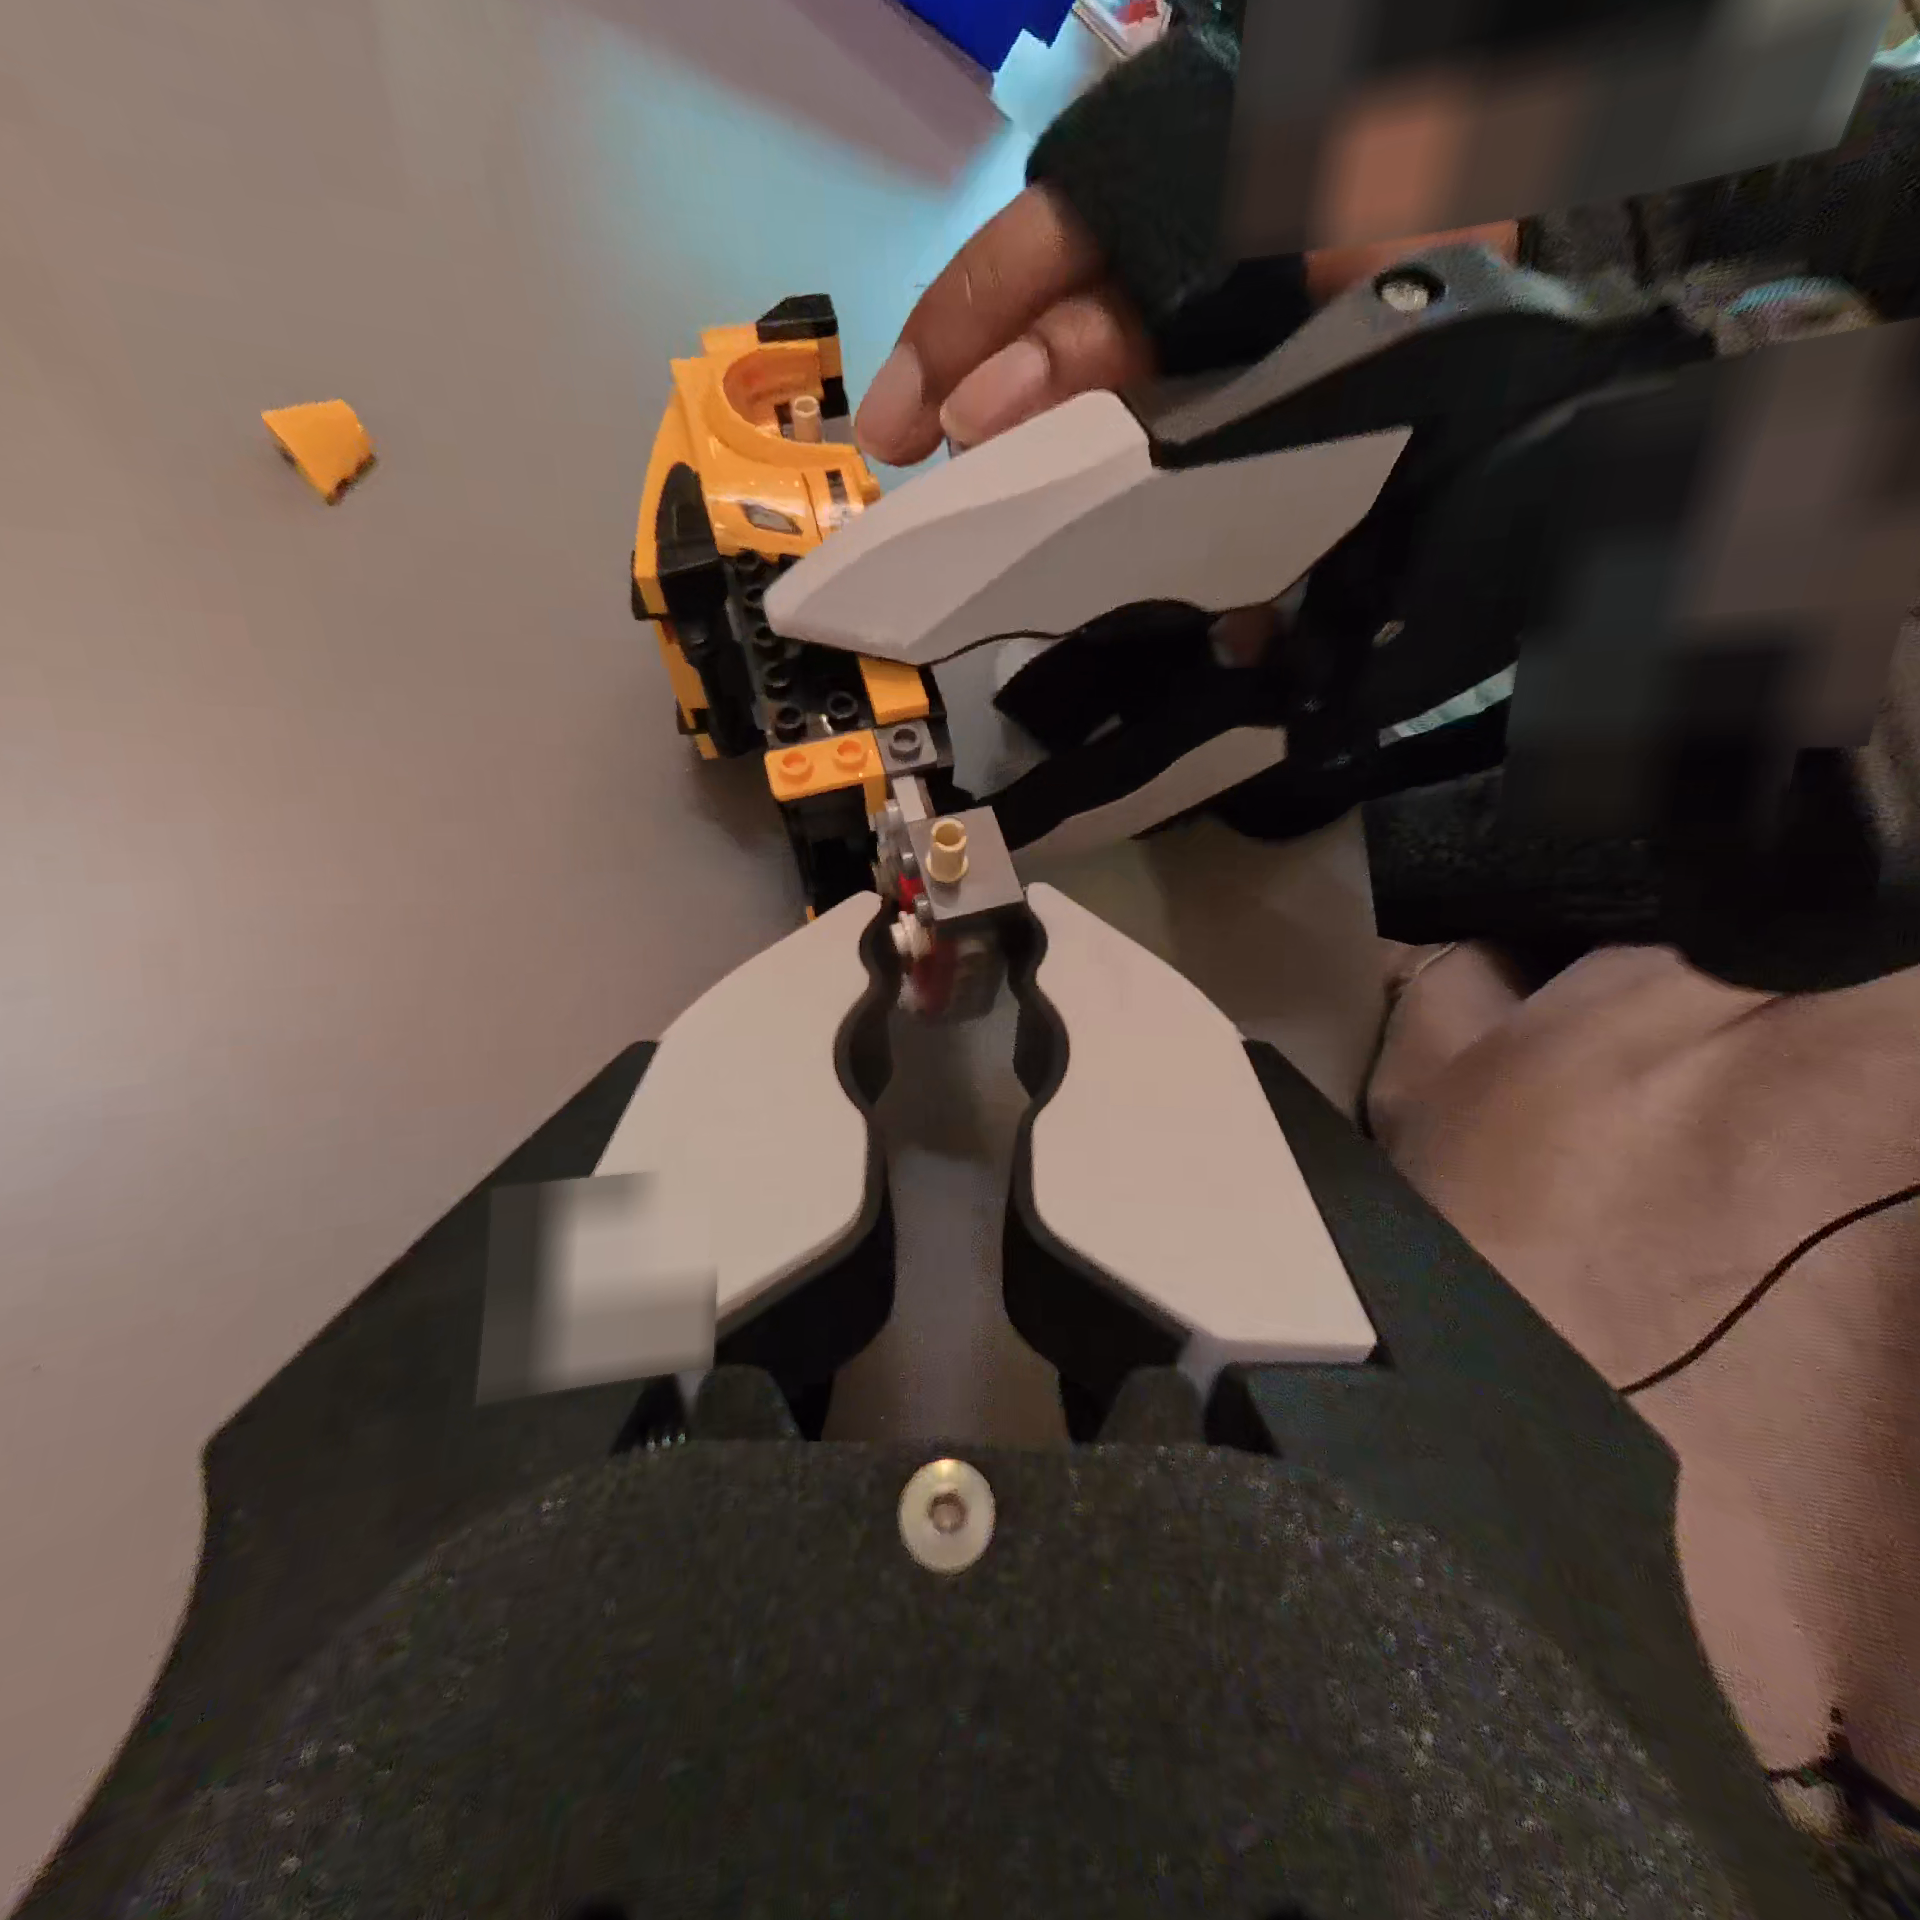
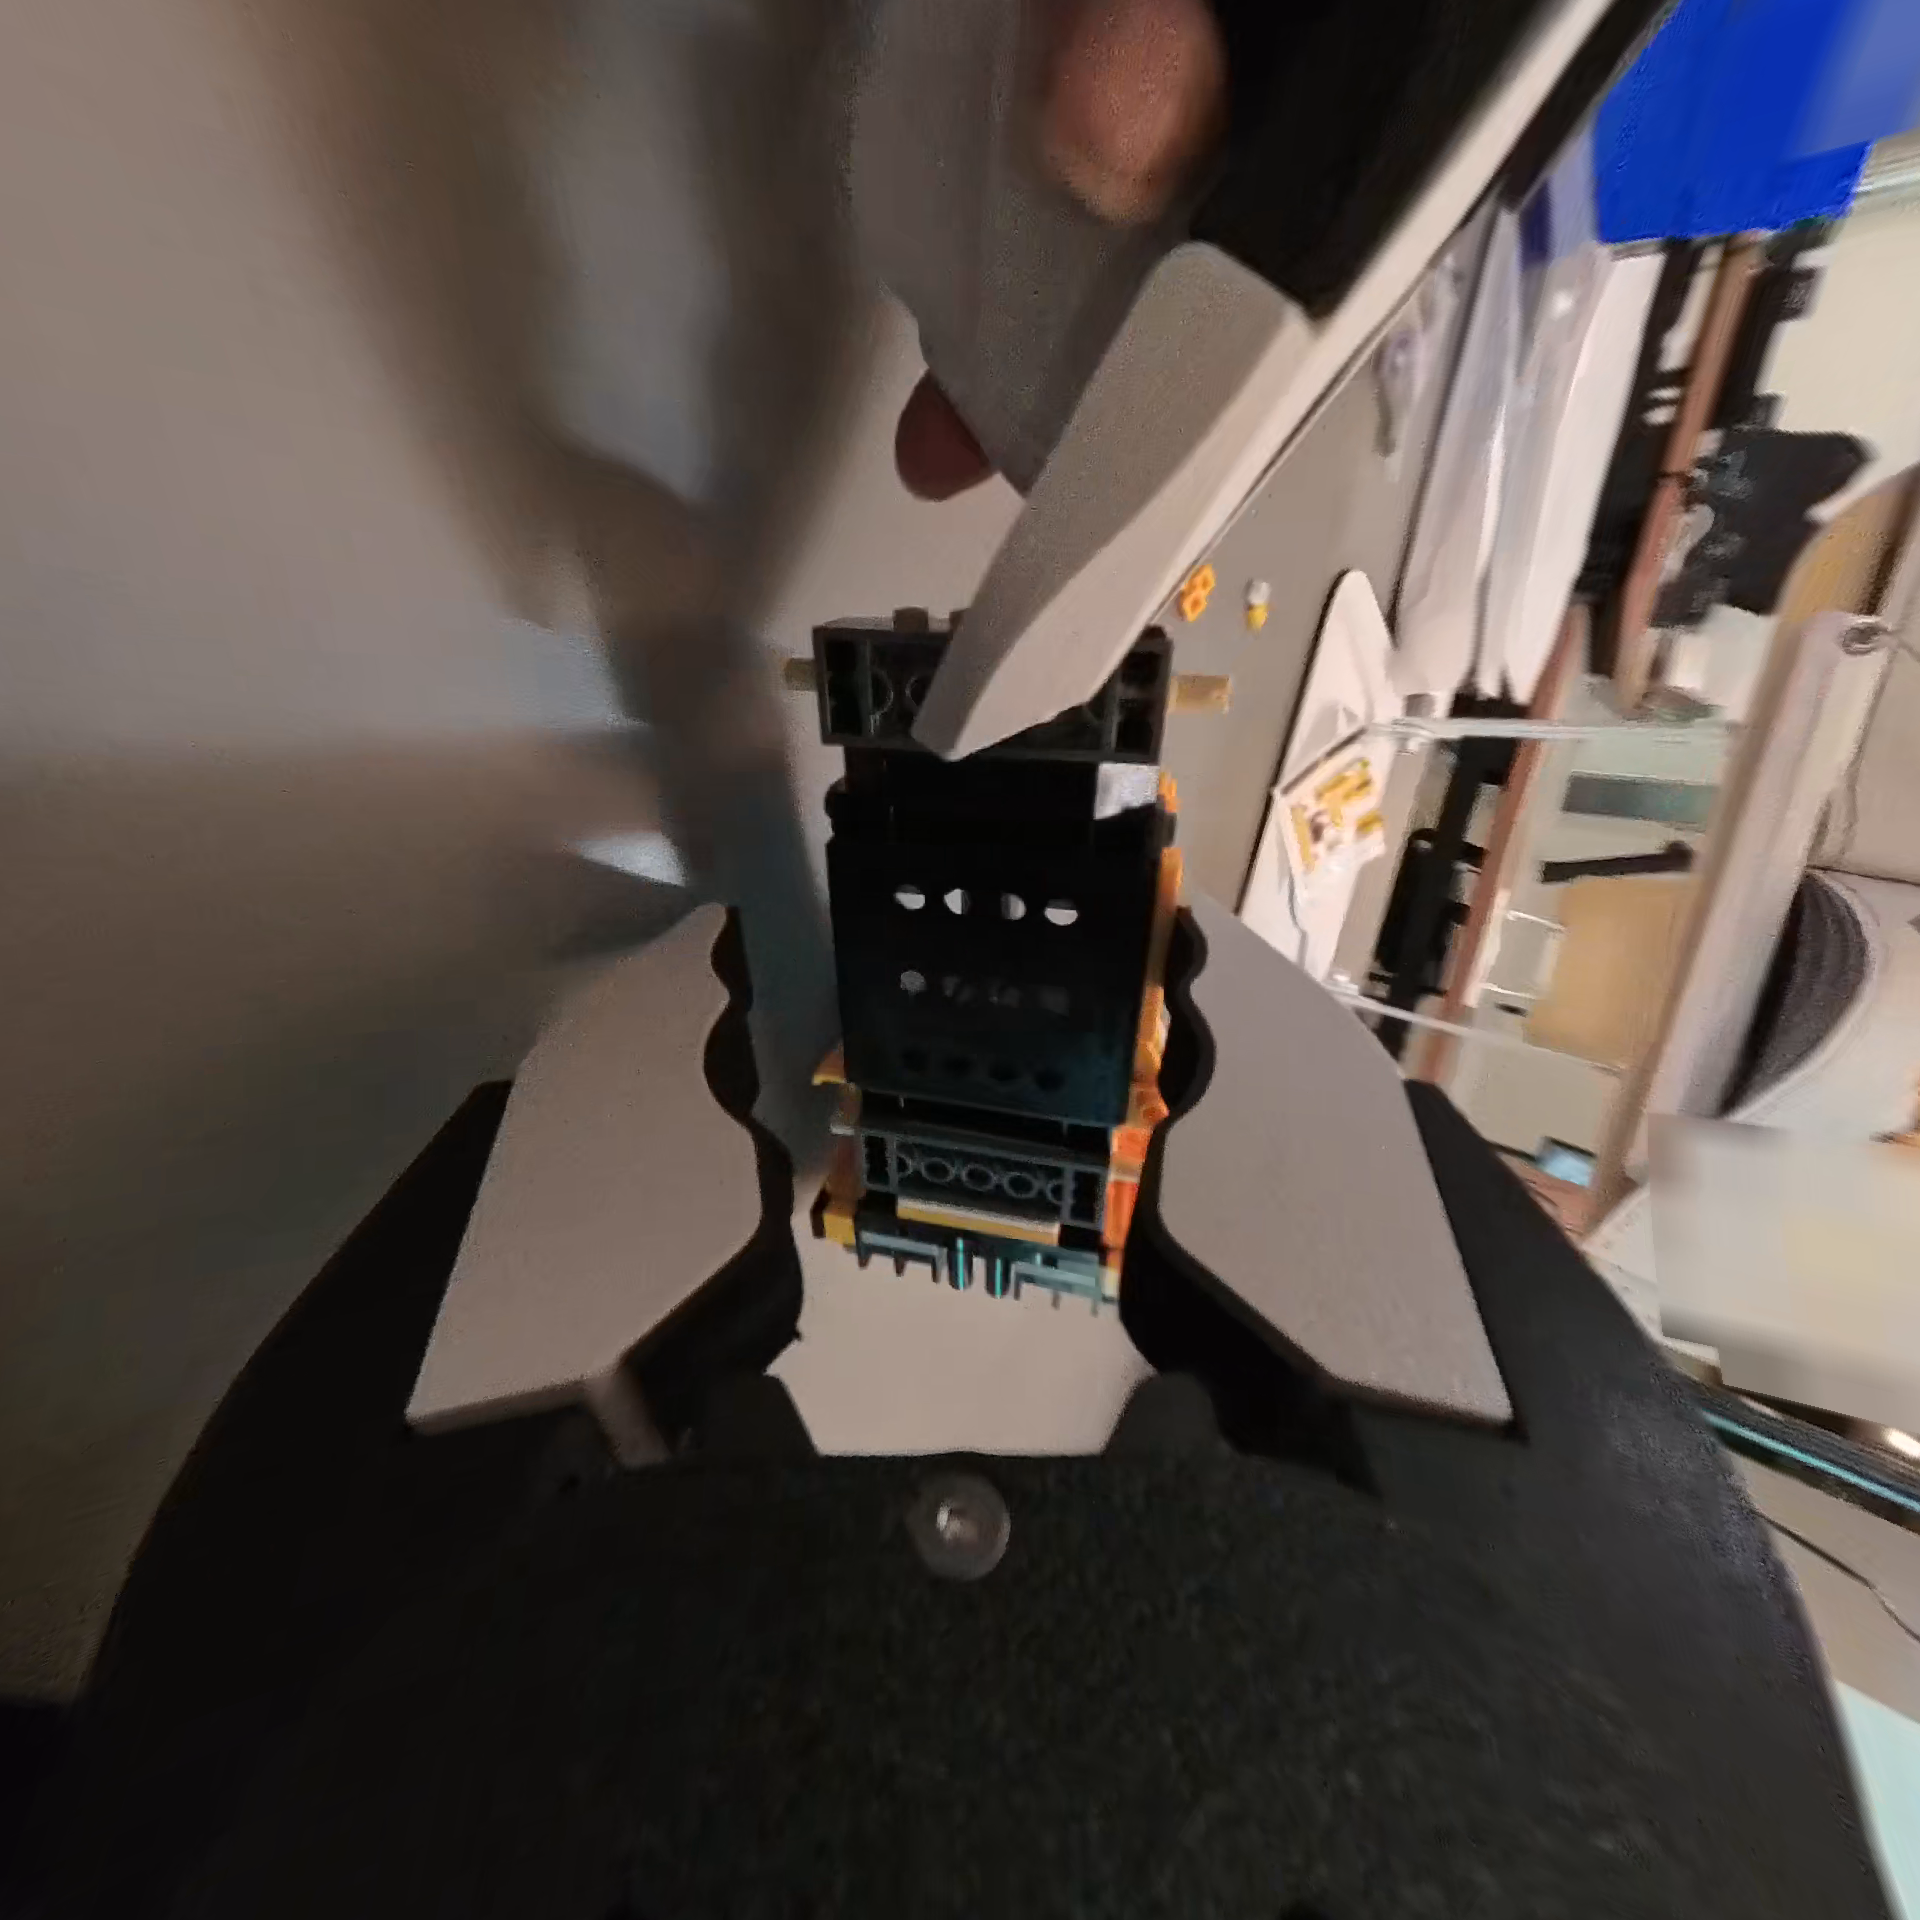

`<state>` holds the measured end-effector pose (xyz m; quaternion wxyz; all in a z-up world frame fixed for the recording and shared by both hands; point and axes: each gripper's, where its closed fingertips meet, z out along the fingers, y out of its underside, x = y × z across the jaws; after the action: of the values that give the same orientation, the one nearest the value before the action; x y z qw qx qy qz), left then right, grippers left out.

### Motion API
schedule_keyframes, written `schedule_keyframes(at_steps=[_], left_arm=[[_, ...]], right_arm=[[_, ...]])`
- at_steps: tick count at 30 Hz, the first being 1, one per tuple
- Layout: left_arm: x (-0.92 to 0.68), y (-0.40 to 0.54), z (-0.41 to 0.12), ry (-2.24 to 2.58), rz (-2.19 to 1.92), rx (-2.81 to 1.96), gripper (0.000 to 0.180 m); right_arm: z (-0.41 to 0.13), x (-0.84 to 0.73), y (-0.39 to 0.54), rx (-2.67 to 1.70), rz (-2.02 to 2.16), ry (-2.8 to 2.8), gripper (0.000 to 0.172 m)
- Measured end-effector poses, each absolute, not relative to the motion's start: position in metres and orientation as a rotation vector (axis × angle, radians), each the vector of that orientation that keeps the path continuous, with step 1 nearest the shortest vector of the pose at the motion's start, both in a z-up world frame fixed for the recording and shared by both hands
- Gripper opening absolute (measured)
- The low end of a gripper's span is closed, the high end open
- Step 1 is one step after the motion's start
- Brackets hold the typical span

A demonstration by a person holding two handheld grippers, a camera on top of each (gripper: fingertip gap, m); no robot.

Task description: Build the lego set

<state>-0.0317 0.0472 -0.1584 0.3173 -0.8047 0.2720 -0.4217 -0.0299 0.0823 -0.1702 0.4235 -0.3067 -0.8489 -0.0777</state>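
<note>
An orange and black toy brick car (image 1: 727,582) lies on the grey table (image 1: 312,831). My left gripper (image 1: 951,914) is shut on the car's near end, on a grey brick with a tan pin (image 1: 961,862). My right gripper (image 1: 883,717) is open wide, with one finger over the car and one under it. In the right wrist view the car's black underside (image 2: 977,987) stands between the right gripper's (image 2: 956,925) spread fingers, with a gap at the left pad. One finger of the left gripper (image 2: 1060,582) covers the car's far end.
A loose orange wedge piece (image 1: 317,452) lies on the table to the left. Two small pieces, one orange (image 2: 1197,592) and one pale yellow (image 2: 1257,603), lie past the car. A hand in a black fingerless glove (image 1: 997,343) is above the car. A white bag with printed paper (image 2: 1330,821) lies farther right. The tips of both grippers are at nearly the same place.
</note>
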Motion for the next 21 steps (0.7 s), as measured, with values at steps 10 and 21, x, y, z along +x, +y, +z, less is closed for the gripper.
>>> schedule_keyframes(at_steps=[10, 21], left_arm=[[-0.0305, 0.0428, -0.1604, 0.741, -1.103, -2.148, 0.019], [-0.0303, 0.0412, -0.1623, 0.784, -1.033, -2.154, 0.019]], right_arm=[[-0.1665, -0.0359, 0.0865, -0.669, -0.283, -2.043, 0.063], [-0.1663, -0.0355, 0.0849, -0.670, -0.299, -1.984, 0.063]])
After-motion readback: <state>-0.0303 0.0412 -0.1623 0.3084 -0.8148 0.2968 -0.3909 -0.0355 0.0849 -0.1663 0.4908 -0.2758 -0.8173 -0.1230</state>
